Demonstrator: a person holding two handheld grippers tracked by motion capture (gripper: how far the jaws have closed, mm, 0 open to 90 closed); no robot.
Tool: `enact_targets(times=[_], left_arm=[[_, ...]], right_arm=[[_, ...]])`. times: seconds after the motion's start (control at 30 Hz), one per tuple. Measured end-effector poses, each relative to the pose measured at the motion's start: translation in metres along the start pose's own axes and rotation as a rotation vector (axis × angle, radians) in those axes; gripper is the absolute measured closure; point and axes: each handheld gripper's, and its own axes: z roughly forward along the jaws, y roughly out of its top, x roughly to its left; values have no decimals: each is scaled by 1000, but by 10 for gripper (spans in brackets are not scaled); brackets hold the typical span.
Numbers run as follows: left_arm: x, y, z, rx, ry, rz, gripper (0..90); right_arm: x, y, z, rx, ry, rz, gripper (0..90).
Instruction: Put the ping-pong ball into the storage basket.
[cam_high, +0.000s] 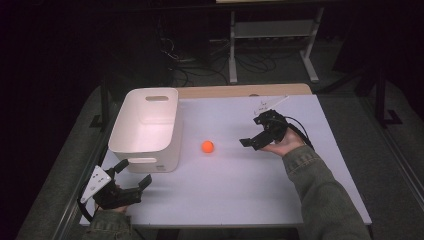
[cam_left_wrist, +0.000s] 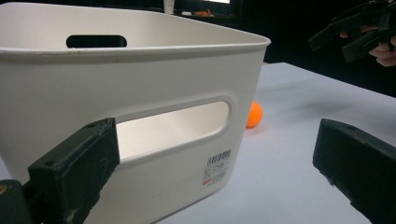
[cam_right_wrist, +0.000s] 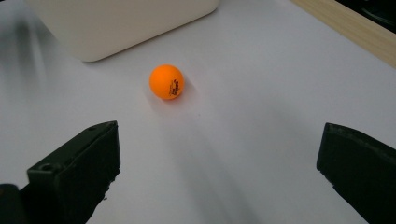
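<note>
Plainly, both sets of jaws stand spread wide and hold nothing: the right gripper (cam_high: 257, 134) faces the orange ball (cam_high: 207, 146) mid-counter, the left gripper (cam_high: 131, 176) sits just beside the white bin (cam_high: 150, 127). White counter (cam_high: 240, 190), dark room beyond.

Dim room, lit tabletop (cam_high: 235, 190) standing out w/ dark all round.

White tabletop is glowing under the light; a wood strip (cam_high: 240, 91) is running along its far edge. Behind it, a white metal frame (cam_high: 272, 35) w/ legs and a low shelf is standing on grey floor (cam_high: 345, 60), cables (cam_high: 200, 62) lying tangled beside it. Grey flooring is showing at both sides; the rest is fading to black.
</note>
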Motion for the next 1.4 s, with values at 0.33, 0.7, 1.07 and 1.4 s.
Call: enact_targets(times=[0.33,0.7,1.07,1.4], left_arm=[[0,0,0,0,-2,0,0],[0,0,0,-1,-3,1,0],[0,0,1,-1,-6,1,0],[0,0,0,-1,-12,2,0]], right_arm=[[1,6,9,18,20,-7,0],[1,15,22,30,48,-18,0],[0,22,34,57,77,-34,0],[4,30,45,62,97,-61,0]])
